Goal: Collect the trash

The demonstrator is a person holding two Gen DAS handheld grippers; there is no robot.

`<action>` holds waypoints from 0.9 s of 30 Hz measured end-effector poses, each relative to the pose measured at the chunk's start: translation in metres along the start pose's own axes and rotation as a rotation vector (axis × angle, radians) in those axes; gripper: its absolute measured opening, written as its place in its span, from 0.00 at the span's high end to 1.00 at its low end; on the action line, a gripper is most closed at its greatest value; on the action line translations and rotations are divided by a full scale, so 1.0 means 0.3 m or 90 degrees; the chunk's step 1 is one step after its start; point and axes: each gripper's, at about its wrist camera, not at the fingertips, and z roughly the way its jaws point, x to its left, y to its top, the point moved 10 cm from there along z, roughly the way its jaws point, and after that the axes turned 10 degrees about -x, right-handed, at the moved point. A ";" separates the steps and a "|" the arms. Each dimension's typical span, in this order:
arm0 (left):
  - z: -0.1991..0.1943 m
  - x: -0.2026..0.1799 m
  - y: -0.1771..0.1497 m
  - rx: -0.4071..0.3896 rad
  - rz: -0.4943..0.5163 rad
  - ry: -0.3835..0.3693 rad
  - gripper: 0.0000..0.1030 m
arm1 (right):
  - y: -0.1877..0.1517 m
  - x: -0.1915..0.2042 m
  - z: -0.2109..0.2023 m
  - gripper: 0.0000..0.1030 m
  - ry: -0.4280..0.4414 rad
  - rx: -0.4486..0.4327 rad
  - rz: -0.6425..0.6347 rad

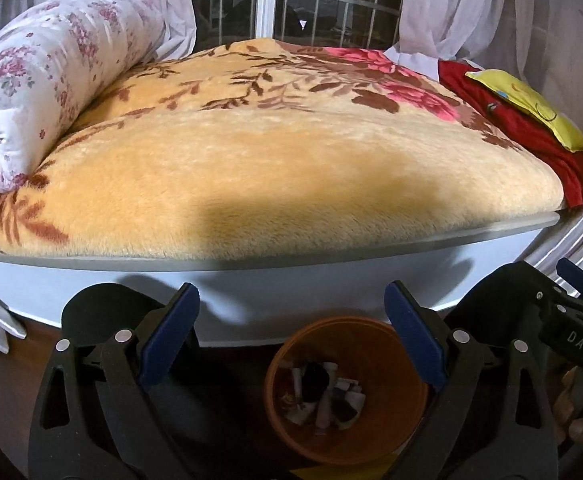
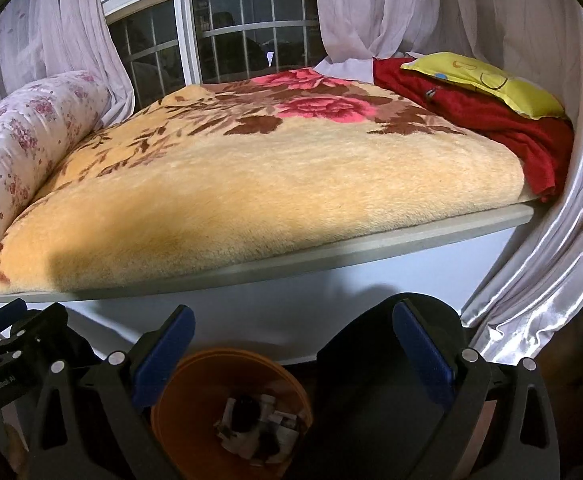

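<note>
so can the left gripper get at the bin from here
Probably yes. The left gripper is open and empty above the orange bin, whose open top faces it with nothing between. The right gripper hangs beside, not across the path.

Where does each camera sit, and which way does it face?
Left wrist: rides the left tongs, facing the bed's orange floral plush blanket, round orange plastic bin below; both blue-padded fingers show, right tongs at the edge.
Right wrist: rides the right tongs, same direction from further right; own fingers show, left tongs at the left edge.
Shared: blanket, bin of trash, barred window, yellow pillow.
</note>
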 end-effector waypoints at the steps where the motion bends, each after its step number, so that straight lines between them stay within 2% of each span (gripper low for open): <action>1: 0.000 -0.002 -0.001 0.000 0.001 0.000 0.11 | 0.000 -0.001 -0.001 0.05 0.001 -0.001 0.001; 27: 0.009 0.008 -0.014 0.007 -0.003 -0.010 0.11 | -0.020 -0.001 -0.007 0.05 -0.001 0.011 0.011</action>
